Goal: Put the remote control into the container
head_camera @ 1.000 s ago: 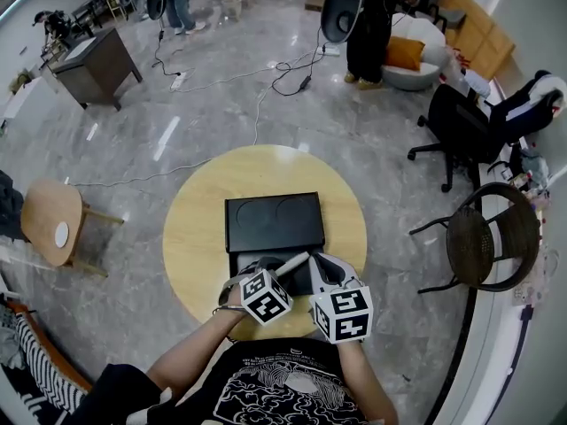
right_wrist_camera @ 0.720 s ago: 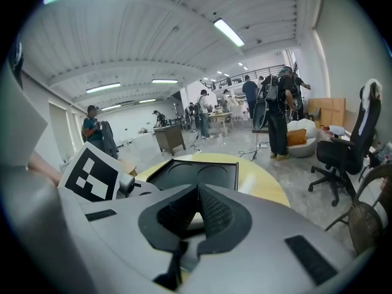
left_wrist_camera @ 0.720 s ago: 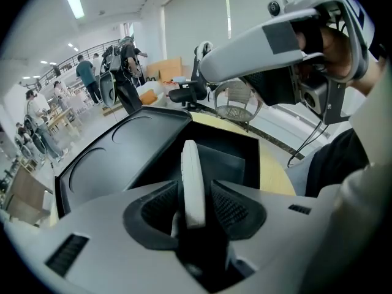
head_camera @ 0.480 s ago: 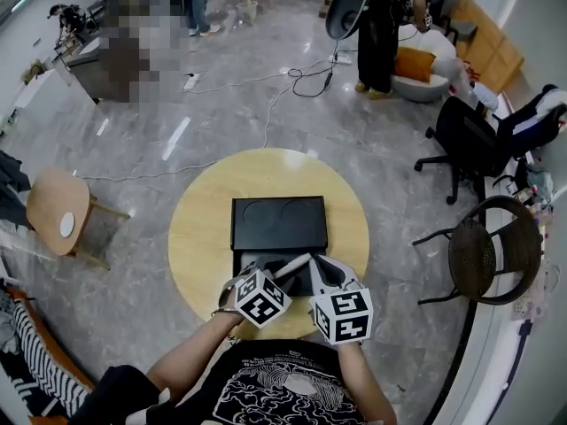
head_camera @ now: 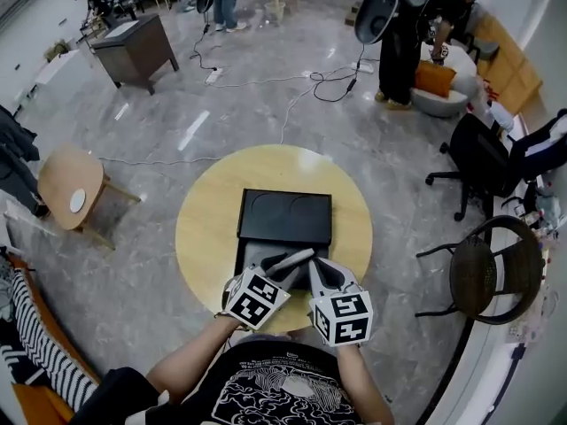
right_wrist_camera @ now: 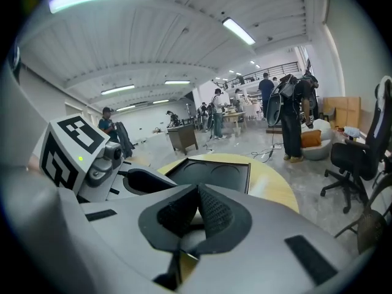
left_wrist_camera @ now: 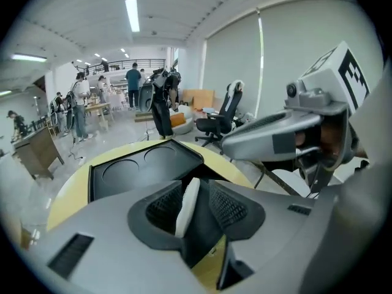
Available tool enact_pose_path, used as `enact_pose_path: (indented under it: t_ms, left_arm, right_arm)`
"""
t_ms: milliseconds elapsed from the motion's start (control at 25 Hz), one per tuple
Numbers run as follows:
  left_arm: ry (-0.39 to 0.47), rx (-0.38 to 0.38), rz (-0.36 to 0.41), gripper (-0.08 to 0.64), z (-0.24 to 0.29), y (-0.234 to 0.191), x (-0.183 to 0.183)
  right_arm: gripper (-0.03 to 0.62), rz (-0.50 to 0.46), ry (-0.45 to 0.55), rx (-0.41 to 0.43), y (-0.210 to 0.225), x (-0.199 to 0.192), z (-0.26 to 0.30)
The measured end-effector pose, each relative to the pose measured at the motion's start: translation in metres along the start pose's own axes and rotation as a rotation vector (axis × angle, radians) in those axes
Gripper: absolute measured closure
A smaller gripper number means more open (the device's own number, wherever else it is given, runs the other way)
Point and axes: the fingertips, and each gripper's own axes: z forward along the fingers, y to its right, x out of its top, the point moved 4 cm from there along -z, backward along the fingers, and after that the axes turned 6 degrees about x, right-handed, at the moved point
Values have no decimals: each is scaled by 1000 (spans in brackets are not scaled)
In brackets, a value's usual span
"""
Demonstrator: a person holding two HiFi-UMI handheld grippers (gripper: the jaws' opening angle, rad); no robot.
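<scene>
The white remote control (head_camera: 289, 260) lies slanted in the open black container (head_camera: 251, 257) on the round yellow table (head_camera: 204, 228). The container's lid (head_camera: 285, 217) is folded flat beyond it. My left gripper (head_camera: 273, 274) hovers over the box with its jaws open. Those jaws have just spread wide and eased in slightly. In the left gripper view the remote control (left_wrist_camera: 187, 206) shows between the pads, with a dark gap to the right pad. My right gripper (head_camera: 324, 271) sits just right of the remote. Its pads (right_wrist_camera: 211, 213) meet at the tips.
A black wicker chair (head_camera: 492, 273) and an office chair (head_camera: 483, 162) stand to the right of the table. A wooden stool (head_camera: 75, 193) is at the left. Farther back are a dark cabinet (head_camera: 133, 47), floor cables (head_camera: 292, 87) and people standing.
My left gripper has lifted and rolled a little over the box. The remote control stays slanted in the container. The right gripper has kept still.
</scene>
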Motion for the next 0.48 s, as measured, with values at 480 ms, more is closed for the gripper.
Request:
enact_pose_path:
  t_ms: [480]
  left_arm:
    - [111,87,-139,512,-41,46,6]
  right_arm:
    - [569,-74,-8,95,-24,-19,-42]
